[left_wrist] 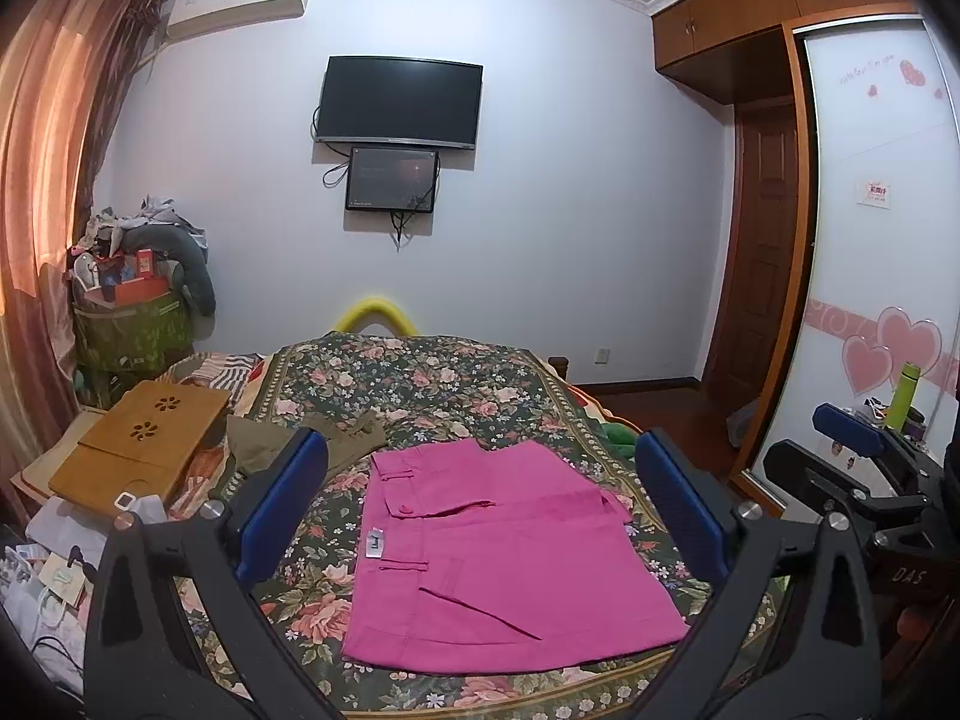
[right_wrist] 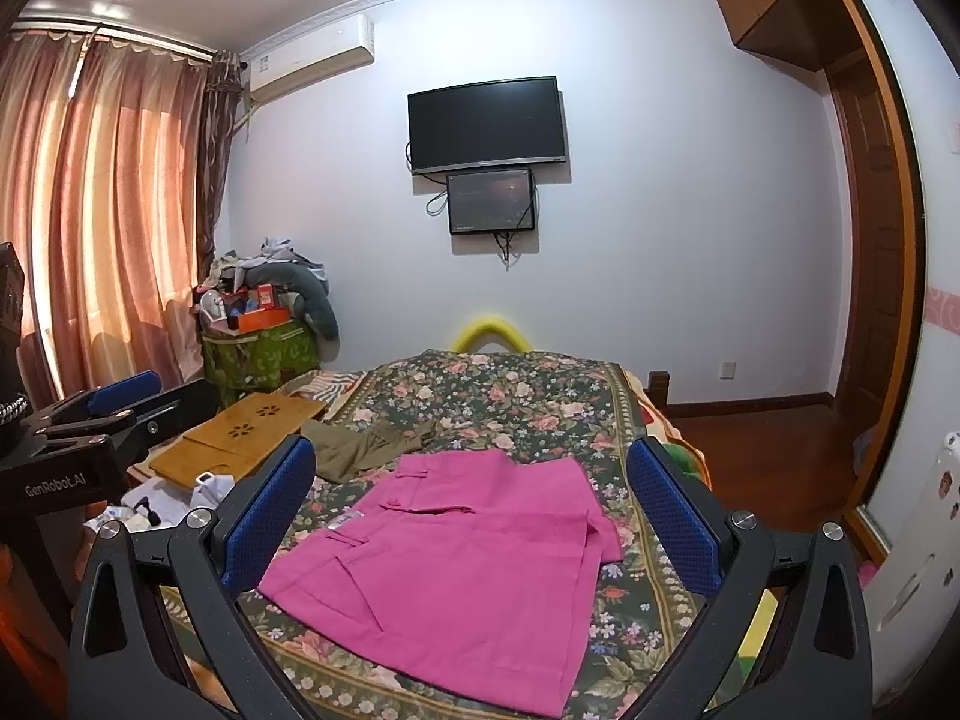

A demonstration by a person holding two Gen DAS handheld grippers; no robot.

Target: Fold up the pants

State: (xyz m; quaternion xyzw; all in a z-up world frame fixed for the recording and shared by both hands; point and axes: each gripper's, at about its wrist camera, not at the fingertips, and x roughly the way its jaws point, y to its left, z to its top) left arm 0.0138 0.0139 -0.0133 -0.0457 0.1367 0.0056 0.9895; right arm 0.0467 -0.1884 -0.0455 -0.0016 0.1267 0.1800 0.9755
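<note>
Pink pants (left_wrist: 498,564) lie folded into a flat rectangle on the floral bedspread (left_wrist: 420,384), waistband and white label to the left. They also show in the right wrist view (right_wrist: 468,564). My left gripper (left_wrist: 480,468) is open and empty, held above the near part of the pants with its blue pads (left_wrist: 282,504) wide apart. My right gripper (right_wrist: 471,474) is open and empty, also above the pants. The right gripper shows at the right edge of the left wrist view (left_wrist: 852,438). The left gripper shows at the left edge of the right wrist view (right_wrist: 120,396).
An olive garment (left_wrist: 300,444) lies crumpled on the bed behind the pants. A wooden lap tray (left_wrist: 144,444) sits to the left, with clutter below it. A green bin piled with things (left_wrist: 132,324) stands in the corner. A wardrobe (left_wrist: 870,240) stands to the right.
</note>
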